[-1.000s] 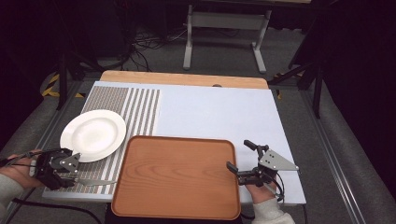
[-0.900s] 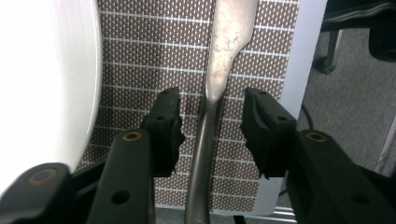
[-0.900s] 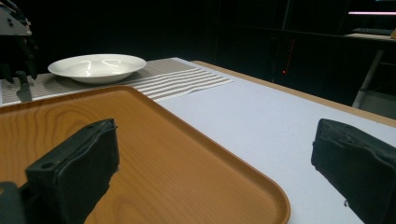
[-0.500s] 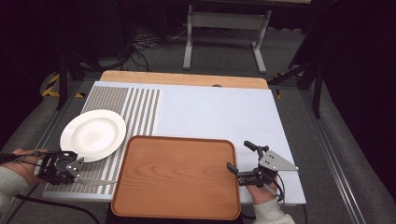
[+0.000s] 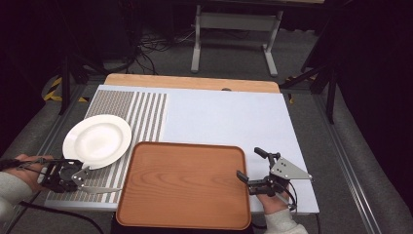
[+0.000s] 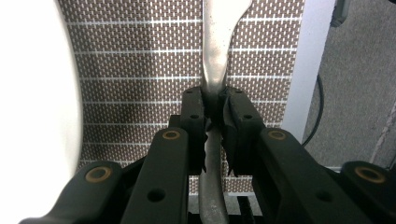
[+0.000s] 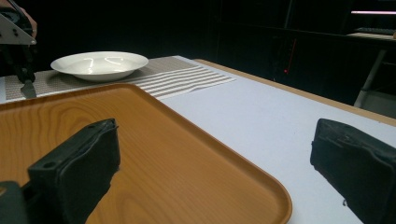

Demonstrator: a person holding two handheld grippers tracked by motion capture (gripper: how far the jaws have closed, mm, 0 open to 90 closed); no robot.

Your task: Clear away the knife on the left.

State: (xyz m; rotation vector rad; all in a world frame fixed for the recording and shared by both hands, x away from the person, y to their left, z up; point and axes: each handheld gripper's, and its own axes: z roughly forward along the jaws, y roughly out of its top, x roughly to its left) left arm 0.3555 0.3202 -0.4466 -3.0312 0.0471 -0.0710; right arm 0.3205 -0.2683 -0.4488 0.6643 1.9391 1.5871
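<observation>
My left gripper [image 5: 80, 176] is shut on the handle of a silver table knife [image 5: 100, 189], low over the striped placemat [image 5: 146, 112] at the front left. In the left gripper view the jaws clamp the knife [image 6: 215, 56], whose blade runs forward over the mat [image 6: 140, 70]. A white plate [image 5: 97, 140] sits on the mat just beyond that gripper, and its rim [image 6: 42, 93] is seen alongside. The wooden tray [image 5: 185, 183] lies at the front centre. My right gripper [image 5: 249, 163] stands open at the tray's right edge, and its jaws [image 7: 215, 172] hold nothing, straddling the tray's corner [image 7: 261, 186].
A white table cover [image 5: 224, 117] spreads behind the tray, with a wooden table edge [image 5: 195, 83] at the back. Beyond the table stands a metal frame [image 5: 234, 29] on a dark floor. Rails run along both table sides.
My left gripper has edged slightly to the left with the knife in it. The right gripper has stayed where it was.
</observation>
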